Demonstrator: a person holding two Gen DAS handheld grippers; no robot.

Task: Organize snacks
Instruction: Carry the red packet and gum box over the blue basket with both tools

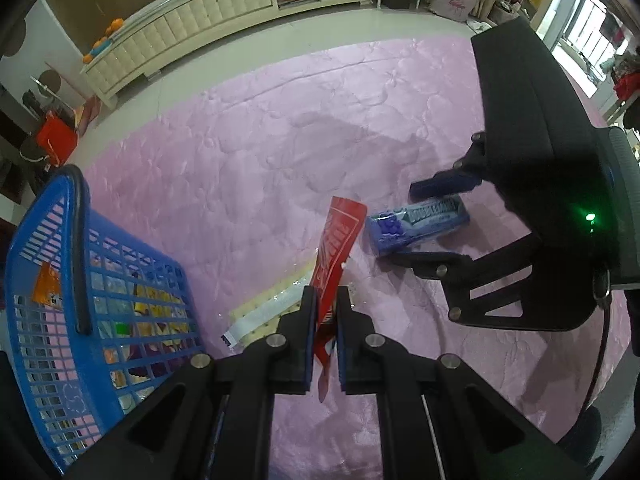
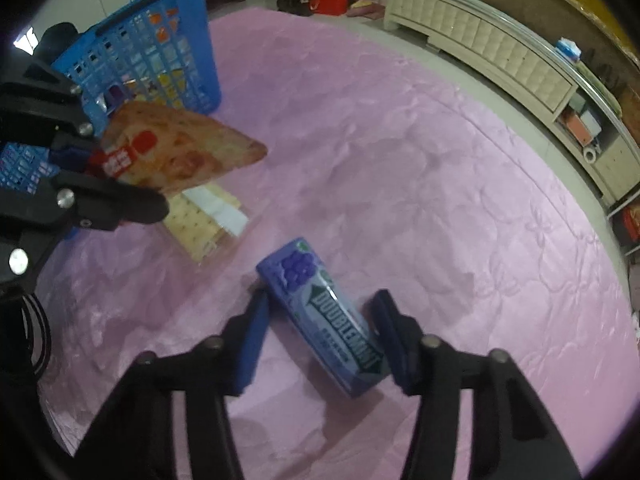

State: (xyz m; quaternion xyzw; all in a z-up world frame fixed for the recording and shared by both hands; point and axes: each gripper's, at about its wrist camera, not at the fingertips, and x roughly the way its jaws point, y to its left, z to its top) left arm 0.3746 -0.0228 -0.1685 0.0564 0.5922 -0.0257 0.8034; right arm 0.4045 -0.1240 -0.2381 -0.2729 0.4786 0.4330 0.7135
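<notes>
Both grippers are black plastic linkages with silver rivets at the pivots and blue pads inside the fingertips (image 2: 252, 340). Behind the right gripper (image 1: 432, 224) sits a boxy black housing, green light glowing, dark cable trailing.

A home living room: pink rug (image 1: 280, 152), long cream cabinet (image 1: 180, 36), tiled floor (image 1: 280, 28).

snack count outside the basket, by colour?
Red snack packet, clamped in left gripper: 1
Blue gum box, on the pink rug between the pads of right gripper: 1
Pale cracker pack, on rug: 1
Total: 3
</notes>
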